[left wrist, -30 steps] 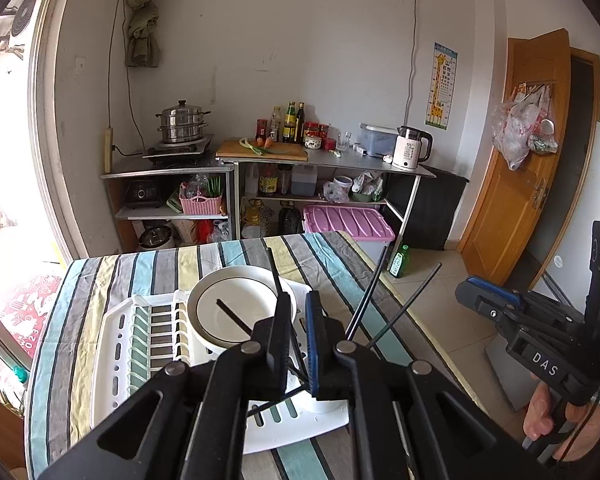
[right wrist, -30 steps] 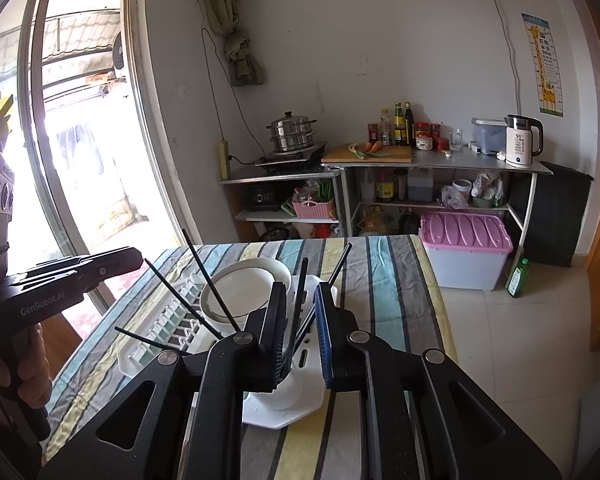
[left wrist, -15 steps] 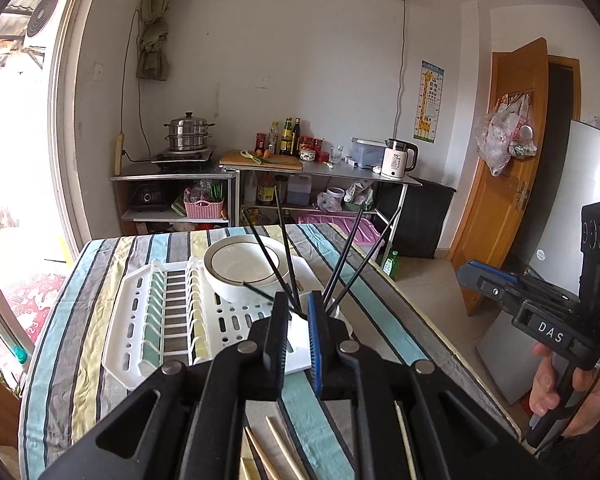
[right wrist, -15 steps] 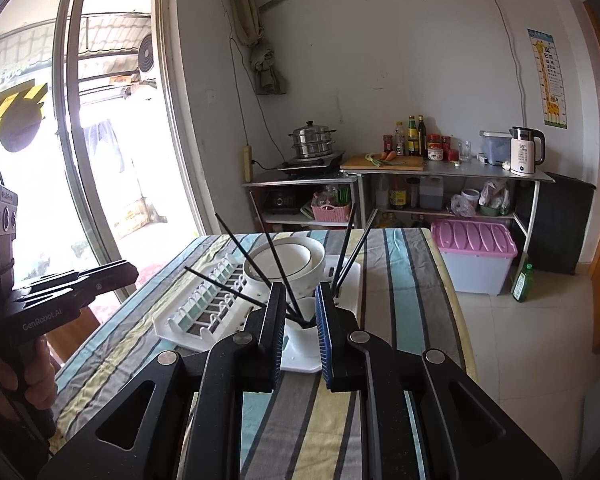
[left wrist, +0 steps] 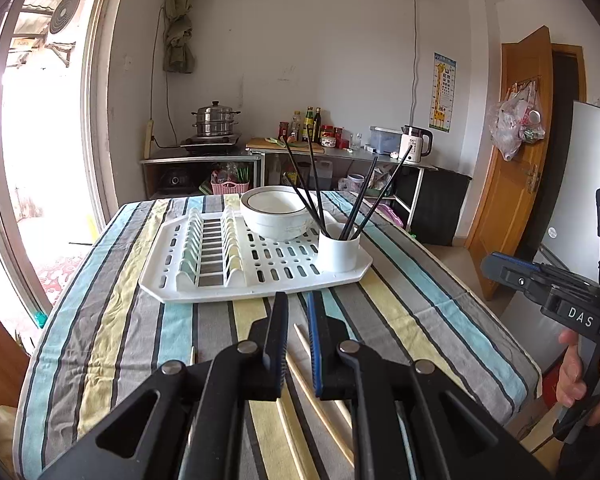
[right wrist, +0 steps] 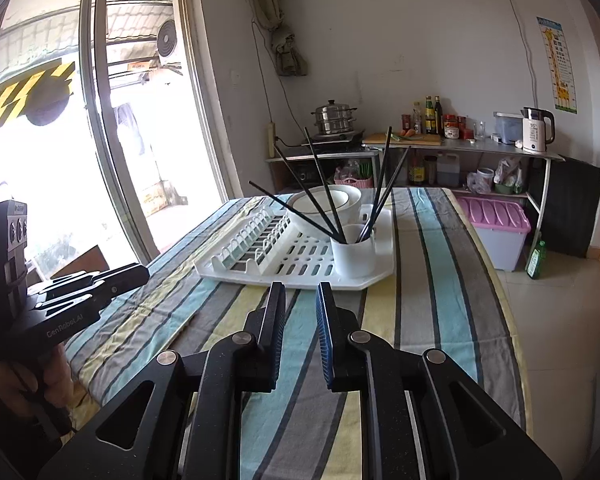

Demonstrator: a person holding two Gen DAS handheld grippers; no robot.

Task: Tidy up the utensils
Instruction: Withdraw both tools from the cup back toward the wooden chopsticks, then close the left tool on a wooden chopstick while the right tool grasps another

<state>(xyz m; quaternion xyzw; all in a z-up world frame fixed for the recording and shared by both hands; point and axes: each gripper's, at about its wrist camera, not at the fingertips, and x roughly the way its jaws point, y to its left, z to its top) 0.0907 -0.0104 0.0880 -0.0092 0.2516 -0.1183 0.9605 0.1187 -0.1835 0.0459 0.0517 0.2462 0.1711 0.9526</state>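
Black chopsticks (left wrist: 315, 196) upright in white utensil cup (left wrist: 338, 249) at 3 o'clock on dish rack (left wrist: 260, 276). Left gripper (left wrist: 297, 300) and right gripper (right wrist: 301, 290) narrowly parted, empty. Wooden chopsticks (left wrist: 320, 384) on striped tablecloth (left wrist: 120, 320) at 6 o'clock.

A drying rack (left wrist: 256, 268) is set on the counter (left wrist: 112, 320). A bowl (left wrist: 278, 212) is placed at its far side, and a cup (left wrist: 338, 250) at its right corner, with chopsticks (left wrist: 314, 192) stood in it. Loose chopsticks (left wrist: 320, 404) are laid on the counter before the rack.
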